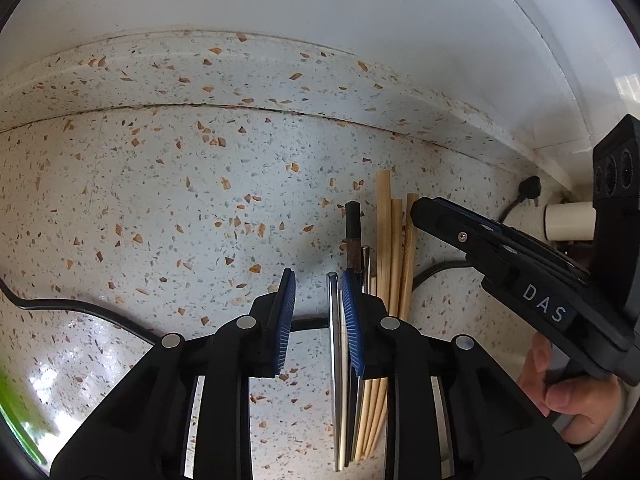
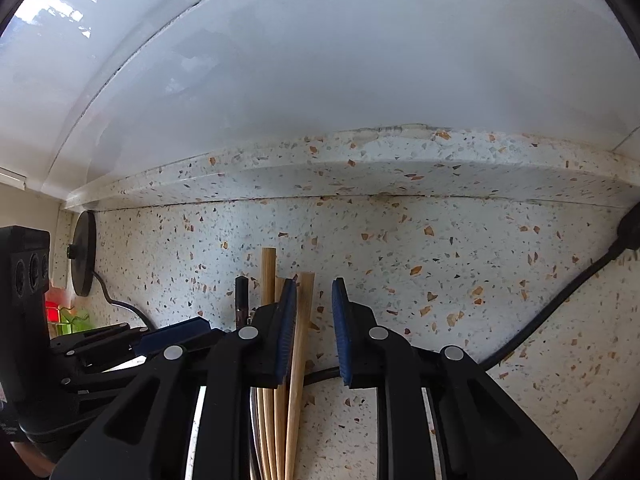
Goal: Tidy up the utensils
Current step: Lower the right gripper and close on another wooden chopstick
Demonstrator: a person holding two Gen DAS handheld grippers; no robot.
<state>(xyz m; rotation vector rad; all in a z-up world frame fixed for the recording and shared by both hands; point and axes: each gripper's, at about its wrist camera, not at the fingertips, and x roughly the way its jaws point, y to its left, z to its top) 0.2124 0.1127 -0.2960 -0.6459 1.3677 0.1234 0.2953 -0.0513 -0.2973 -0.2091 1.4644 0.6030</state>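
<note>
Currently both the left gripper (image 1: 316, 320) and right gripper (image 2: 314, 332) stand part-open, gripping nothing; closing off-centre could scatter the chopsticks (image 2: 302, 320) rightward across the countertop (image 2: 440, 280).

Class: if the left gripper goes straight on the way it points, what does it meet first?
Probably the speckled countertop: the gap at the left gripper shows bare stone. The metal chopsticks lie beside its right pad; depth is unclear.

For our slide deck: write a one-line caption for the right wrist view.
Right hand-held gripper hangs open over wooden chopsticks lying on a speckled countertop.
</note>
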